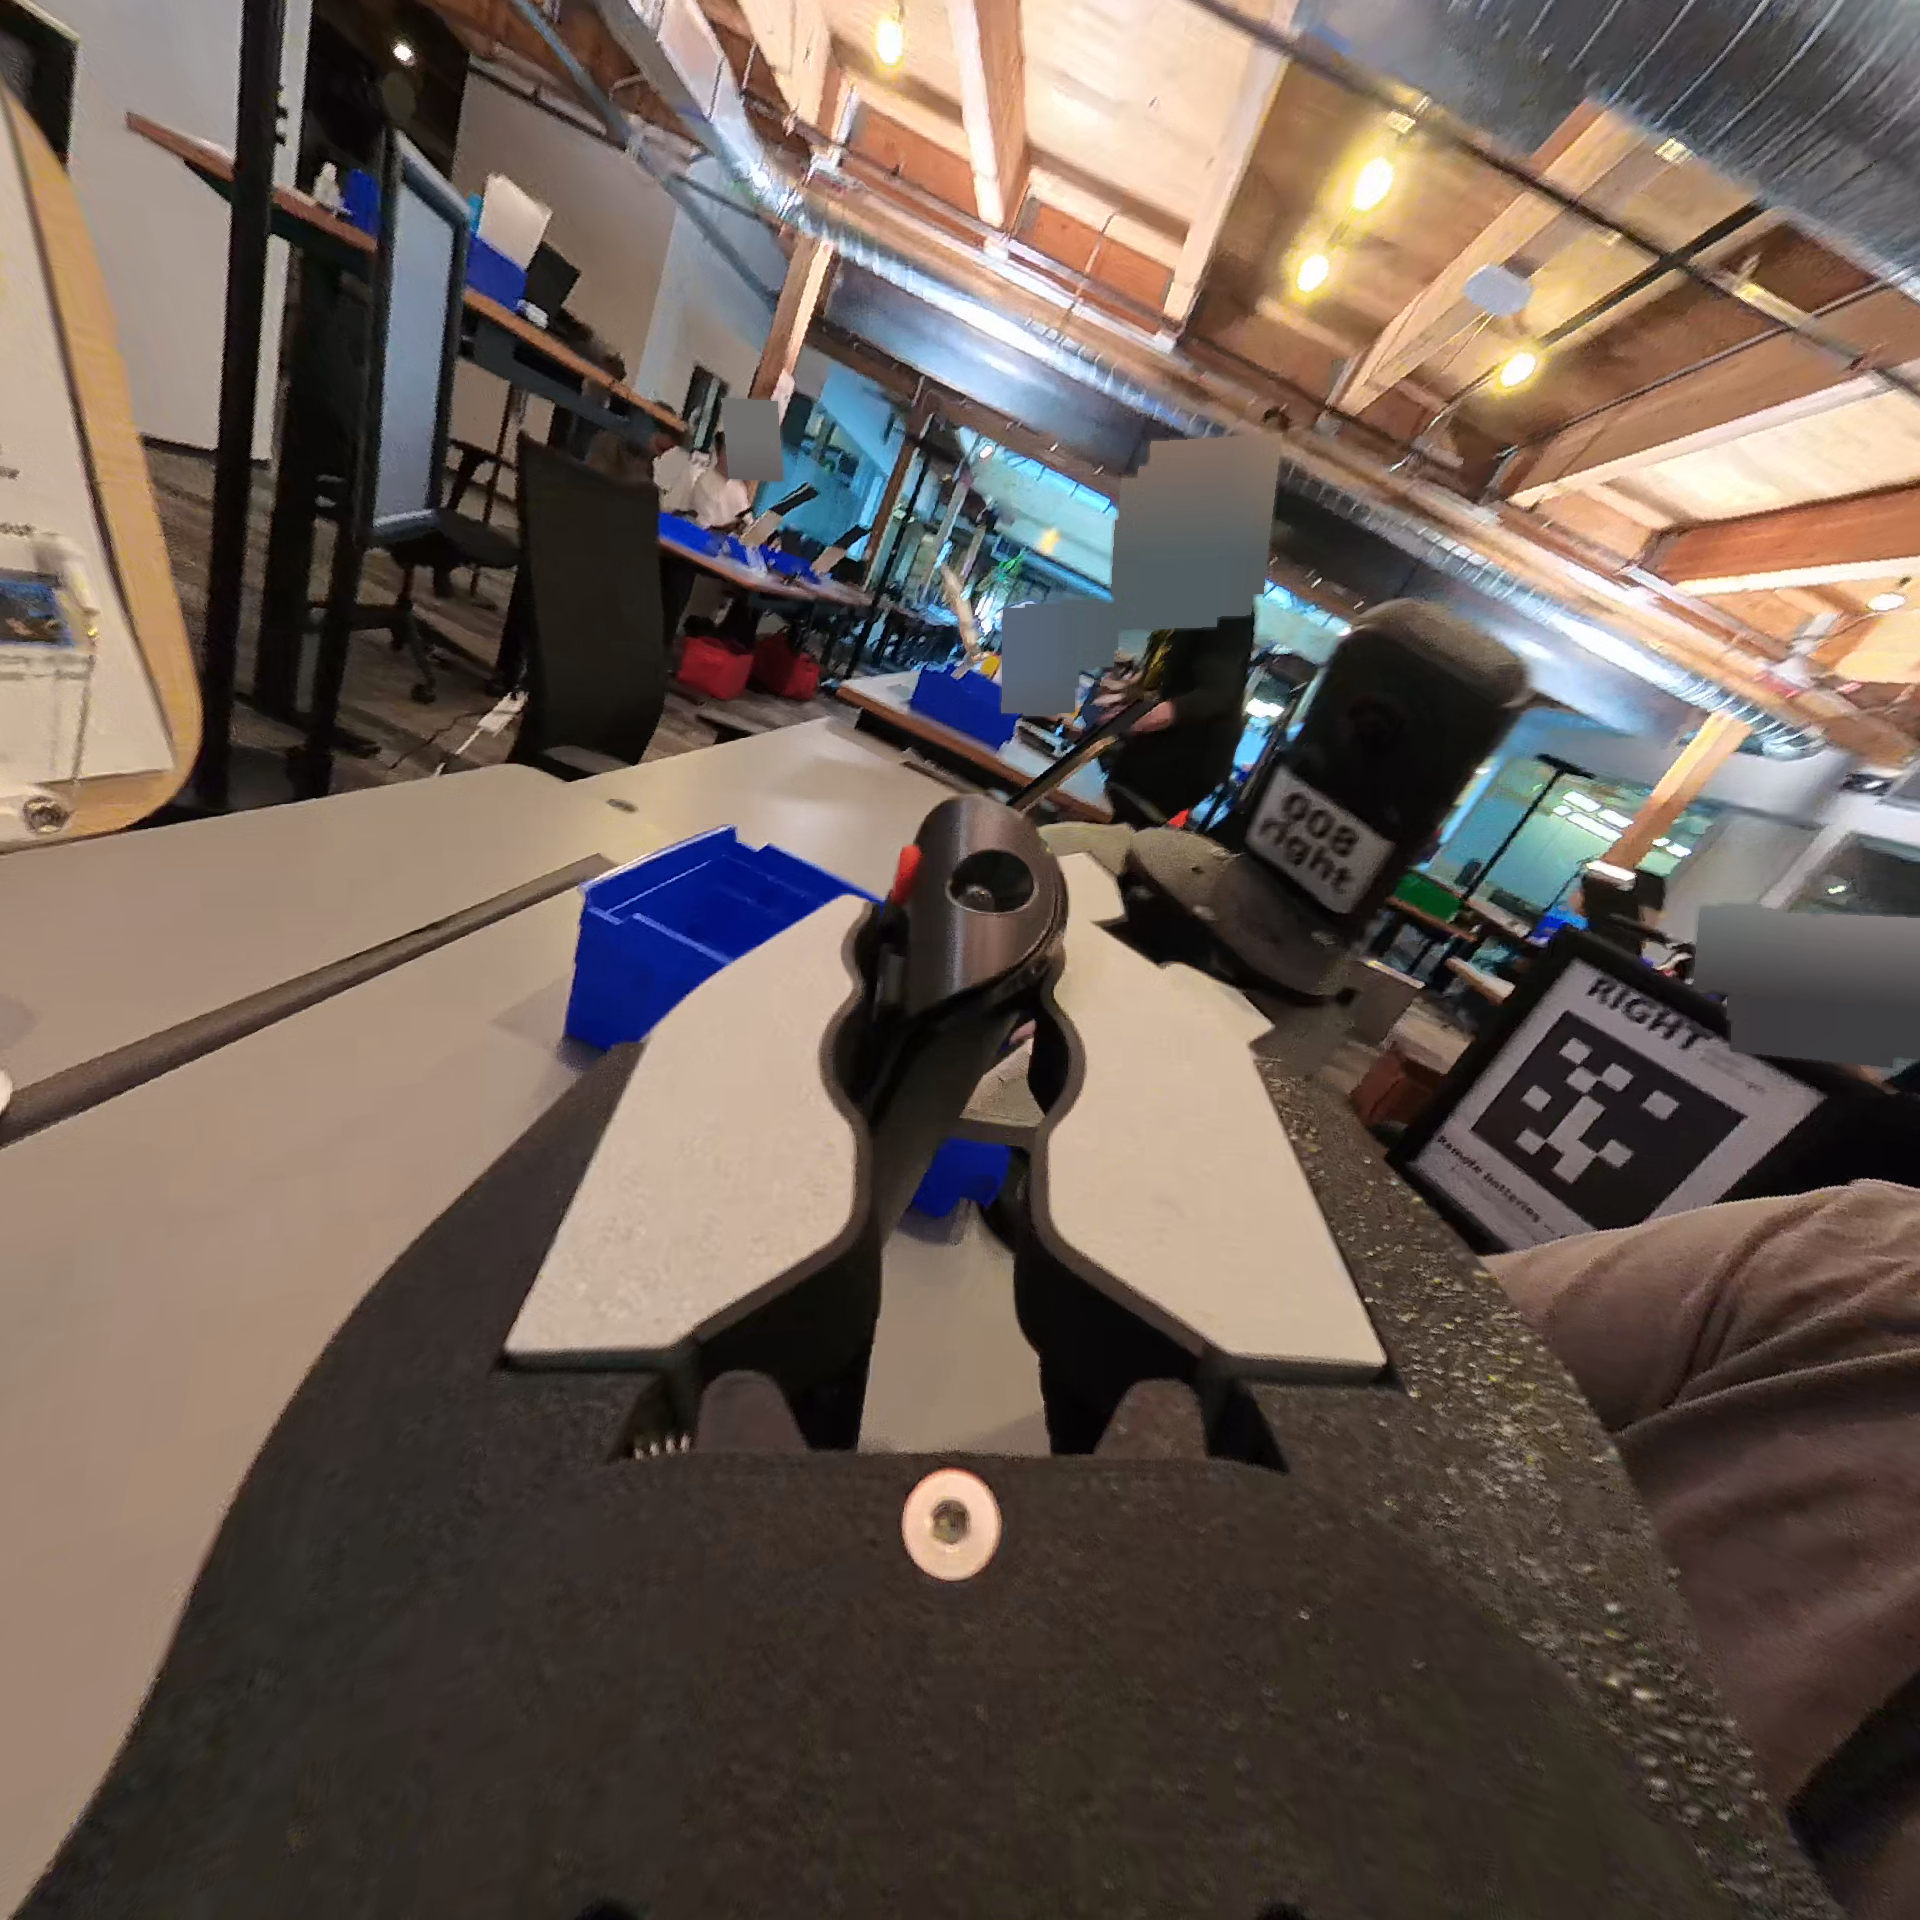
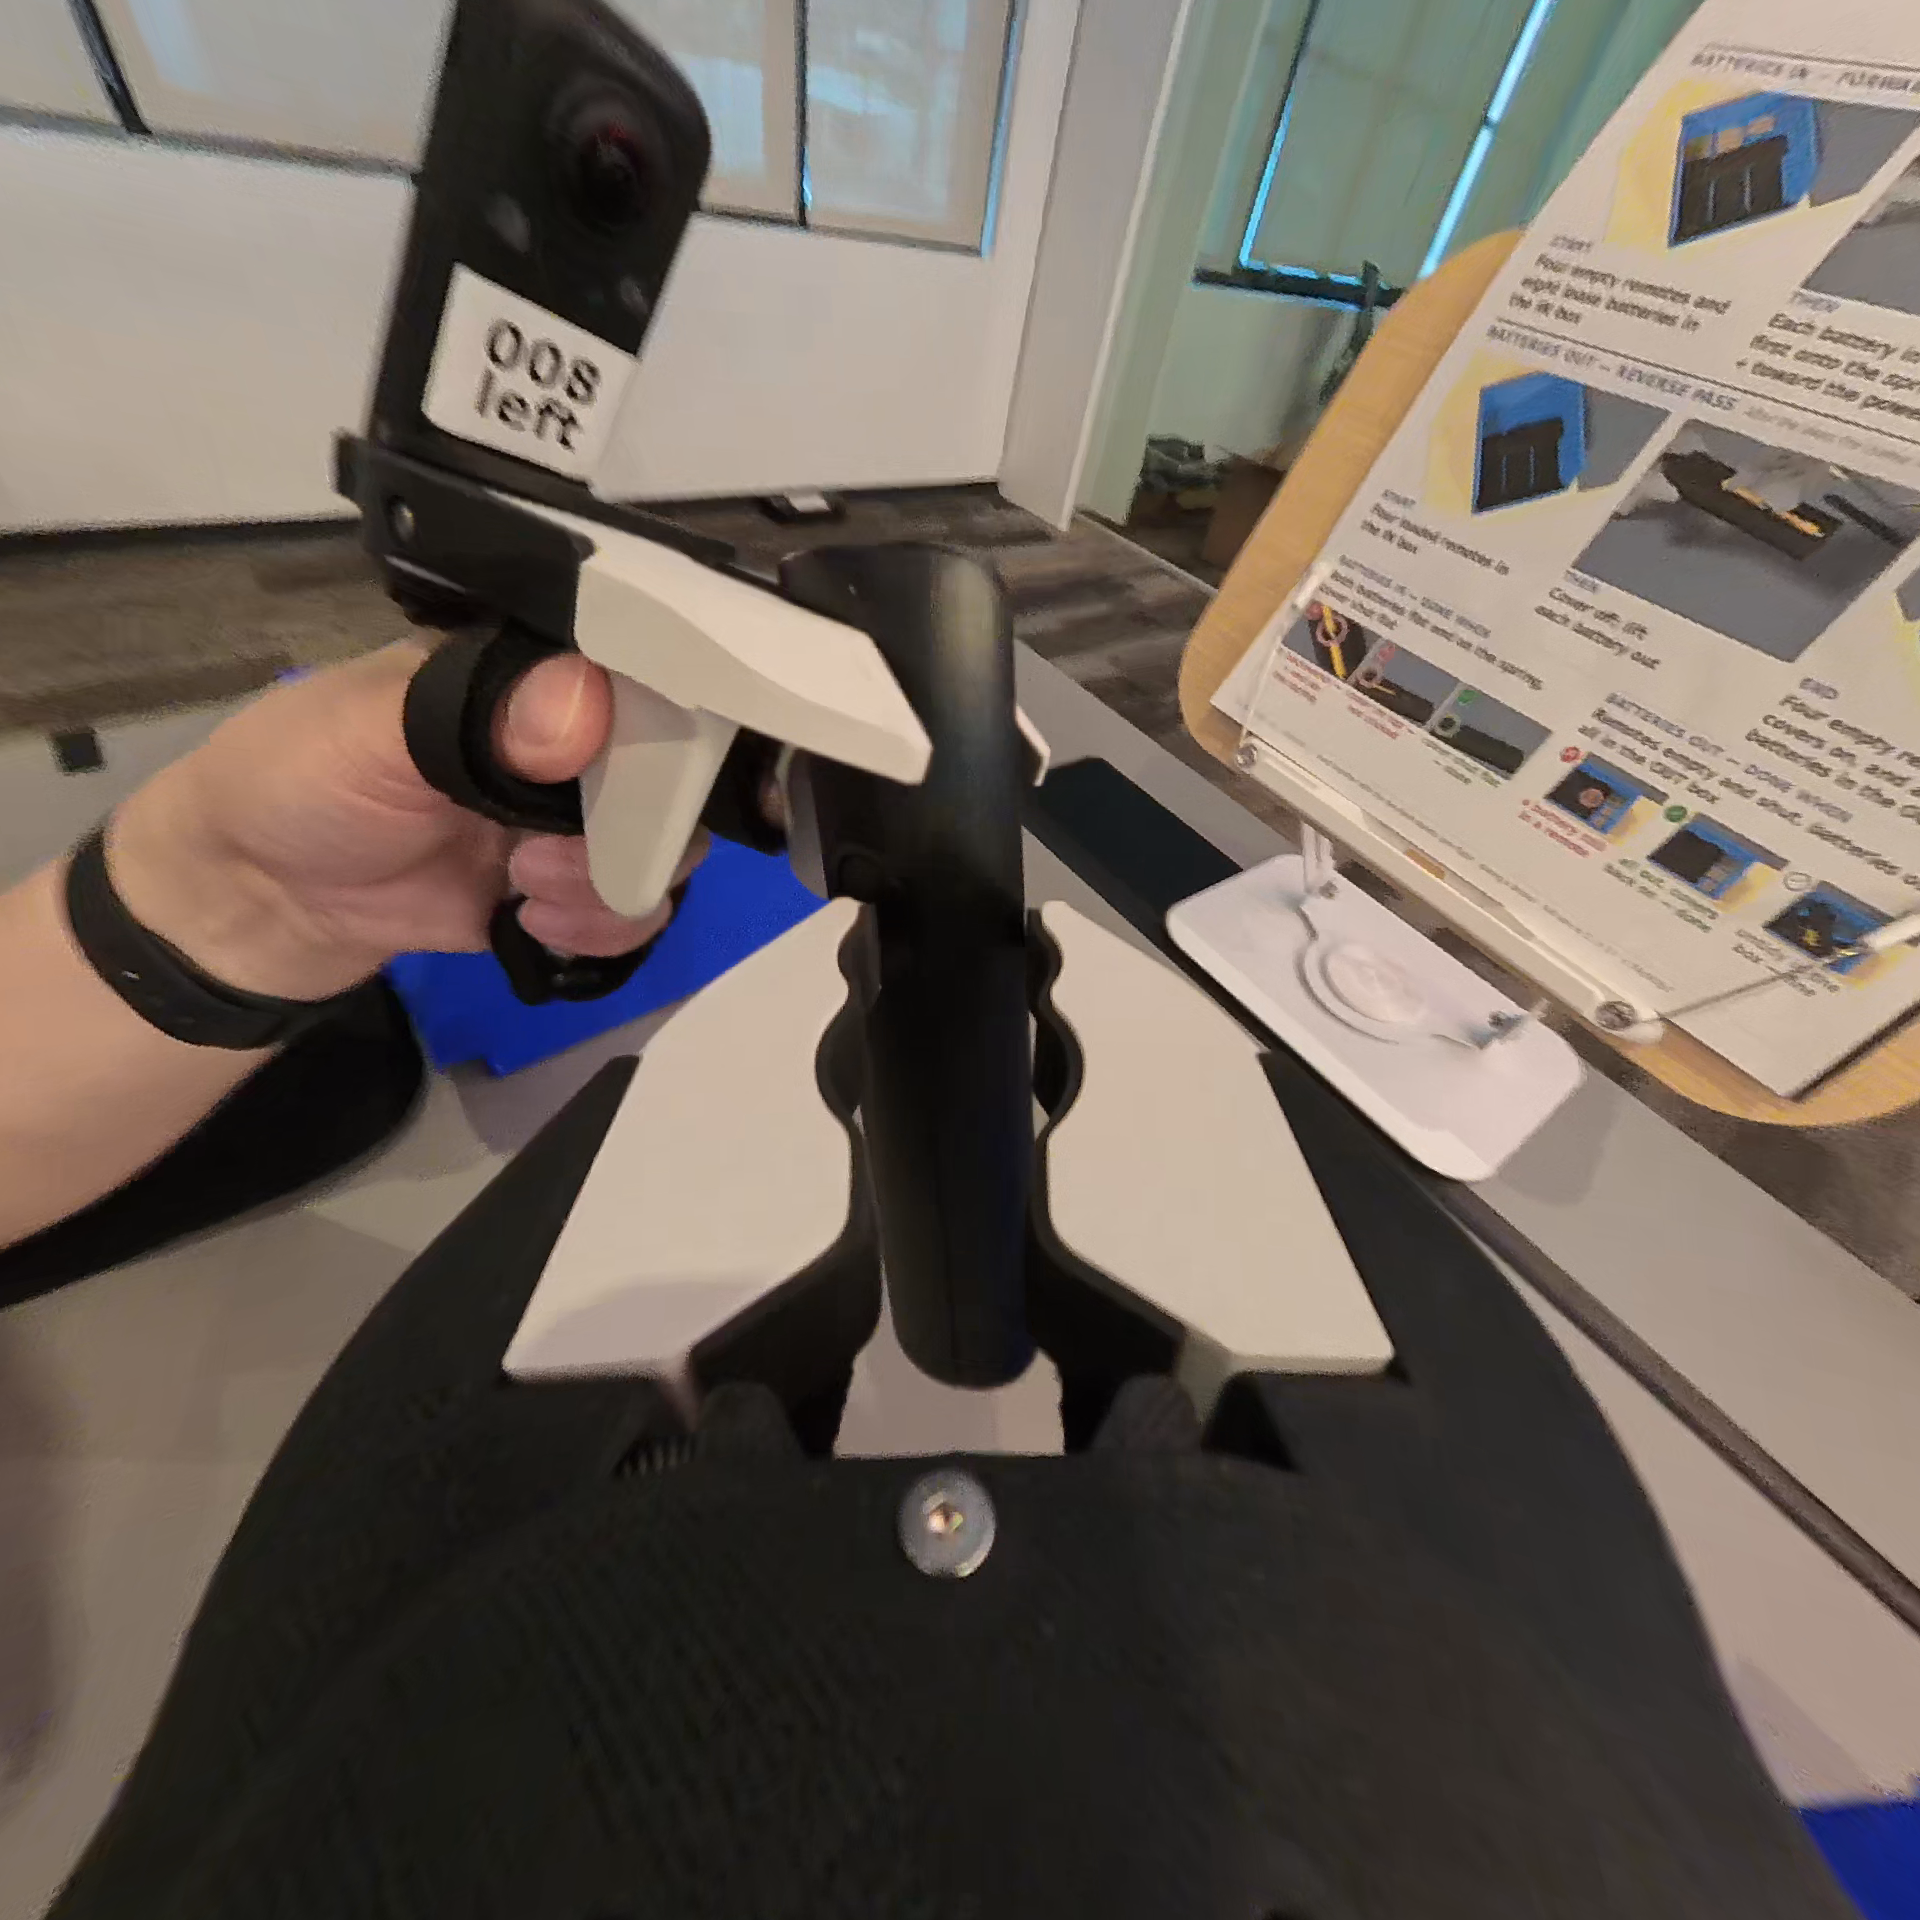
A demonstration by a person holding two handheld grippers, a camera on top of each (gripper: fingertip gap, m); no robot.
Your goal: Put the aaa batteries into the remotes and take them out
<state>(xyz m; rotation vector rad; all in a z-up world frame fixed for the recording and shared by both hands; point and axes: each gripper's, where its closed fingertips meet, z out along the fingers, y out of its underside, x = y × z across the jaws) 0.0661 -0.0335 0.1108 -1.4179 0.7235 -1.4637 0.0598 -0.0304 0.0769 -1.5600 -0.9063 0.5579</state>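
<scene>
— Where is the remote?

— The black remote [image 2: 951, 1122] stands upright between both grippers, above the grey table [image 2: 1662, 1299]. The right gripper [image 2: 948, 997] clamps its lower body; the left gripper [image 1: 951, 997] pinches its top end (red button showing).

— And the bin?

— The blue bin [image 1: 675, 925] sits just behind.

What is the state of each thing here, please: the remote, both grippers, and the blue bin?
remote: lifted off the table, gripped by both grippers.
right gripper: shut on the remote's lower body.
left gripper: shut on the remote's end.
blue bin: on the table, open-topped, contents unclear.
</scene>
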